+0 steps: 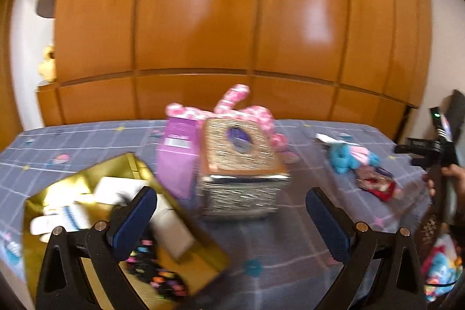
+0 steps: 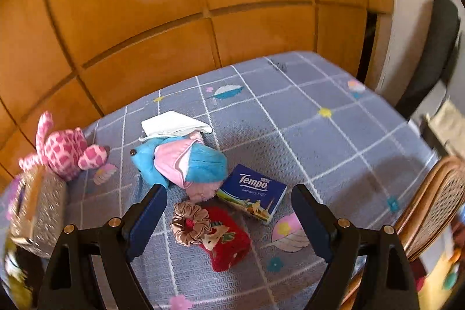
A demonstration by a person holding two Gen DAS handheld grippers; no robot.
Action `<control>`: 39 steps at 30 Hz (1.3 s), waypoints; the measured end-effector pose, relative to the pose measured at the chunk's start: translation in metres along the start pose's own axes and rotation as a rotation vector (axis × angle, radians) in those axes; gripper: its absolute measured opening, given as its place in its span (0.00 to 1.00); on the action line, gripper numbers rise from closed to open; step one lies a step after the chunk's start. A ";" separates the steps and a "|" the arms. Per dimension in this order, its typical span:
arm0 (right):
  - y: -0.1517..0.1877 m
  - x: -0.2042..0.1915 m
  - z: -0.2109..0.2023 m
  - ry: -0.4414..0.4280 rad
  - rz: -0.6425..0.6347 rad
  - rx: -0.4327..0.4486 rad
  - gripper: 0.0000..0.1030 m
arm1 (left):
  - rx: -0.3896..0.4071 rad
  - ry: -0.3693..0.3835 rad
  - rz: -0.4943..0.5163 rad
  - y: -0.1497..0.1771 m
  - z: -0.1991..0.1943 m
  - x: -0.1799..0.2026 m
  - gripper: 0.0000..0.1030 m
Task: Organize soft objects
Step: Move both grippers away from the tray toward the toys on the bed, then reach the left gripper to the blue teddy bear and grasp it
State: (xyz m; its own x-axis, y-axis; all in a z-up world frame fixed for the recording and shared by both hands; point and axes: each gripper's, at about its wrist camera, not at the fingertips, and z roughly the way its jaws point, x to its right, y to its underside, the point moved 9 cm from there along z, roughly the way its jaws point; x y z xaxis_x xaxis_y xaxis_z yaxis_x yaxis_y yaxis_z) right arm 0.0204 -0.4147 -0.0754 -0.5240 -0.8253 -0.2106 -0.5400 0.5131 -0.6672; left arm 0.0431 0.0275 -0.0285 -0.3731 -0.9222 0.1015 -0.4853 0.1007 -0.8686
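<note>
A bed covered by a grey sheet with a white grid and small prints [image 2: 334, 141] is seen from both wrist views, with glossy wooden wardrobe panels [image 1: 232, 13] behind it. The right gripper [image 2: 229, 218] is held with its jaws spread wide and nothing between the pads; below it lie a red plush pouch with a strawberry figure [image 2: 229, 244], a beige satin scrunchie [image 2: 190, 222] resting on the pouch's left end, and a blue pack of Tempo tissues [image 2: 252, 192] just to the right. Farther off a blue and pink soft toy [image 2: 186, 161] lies under a folded white cloth [image 2: 174, 122], and a pink-spotted plush animal [image 2: 66, 150] sits at the far left behind a silver woven tissue-box cover [image 1: 241, 173]. The left gripper [image 1: 229, 222] is likewise spread and empty, above an open gold box [image 1: 72, 185] in which white items and a black patterned cloth are already laid. The step in hand is judged to be a reach for the next soft item; a lowering over the scrunchie or pouch and a closing of the jaws are called for next
</note>
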 end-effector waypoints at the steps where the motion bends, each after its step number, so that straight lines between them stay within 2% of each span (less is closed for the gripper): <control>1: 0.001 0.001 0.002 -0.027 0.015 -0.011 0.86 | -0.018 0.029 0.007 0.003 0.003 0.010 1.00; 3: 0.005 0.001 0.007 -0.095 0.050 -0.044 0.86 | -0.064 0.069 0.021 0.011 0.010 0.025 1.00; 7: 0.004 0.007 0.005 -0.143 0.110 -0.032 0.86 | -0.160 0.103 0.039 0.032 0.023 0.049 1.00; 11: 0.003 0.012 0.001 -0.153 0.156 -0.006 0.86 | -0.220 0.137 0.088 0.051 0.029 0.074 1.00; 20: 0.000 0.011 0.005 -0.187 0.165 -0.015 0.86 | -0.316 0.185 0.213 0.079 0.045 0.113 1.00; 26: 0.001 0.014 0.006 -0.208 0.187 -0.018 0.86 | -0.323 0.199 0.238 0.059 0.068 0.136 0.99; 28: 0.001 0.017 0.006 -0.203 0.208 -0.013 0.86 | -0.336 0.201 0.214 0.050 0.081 0.143 0.99; 32: 0.002 0.020 0.006 -0.224 0.240 -0.019 0.86 | -0.376 0.255 0.121 0.030 0.112 0.164 0.99; 35: 0.001 0.021 0.005 -0.233 0.252 -0.006 0.86 | -0.407 0.283 0.079 0.020 0.135 0.180 0.86; 37: 0.001 0.021 0.004 -0.226 0.252 0.002 0.86 | -0.444 0.300 0.039 0.017 0.151 0.191 0.69; 39: 0.000 0.021 0.004 -0.228 0.254 0.004 0.86 | -0.478 0.328 0.001 0.016 0.164 0.201 0.60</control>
State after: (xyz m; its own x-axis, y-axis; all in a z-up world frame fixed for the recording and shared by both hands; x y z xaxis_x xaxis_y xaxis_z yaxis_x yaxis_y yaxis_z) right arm 0.0116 -0.4329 -0.0827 -0.4800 -0.7033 -0.5244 -0.4083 0.7082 -0.5760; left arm 0.0902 -0.2175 -0.1013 -0.5618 -0.7661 0.3121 -0.7600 0.3289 -0.5606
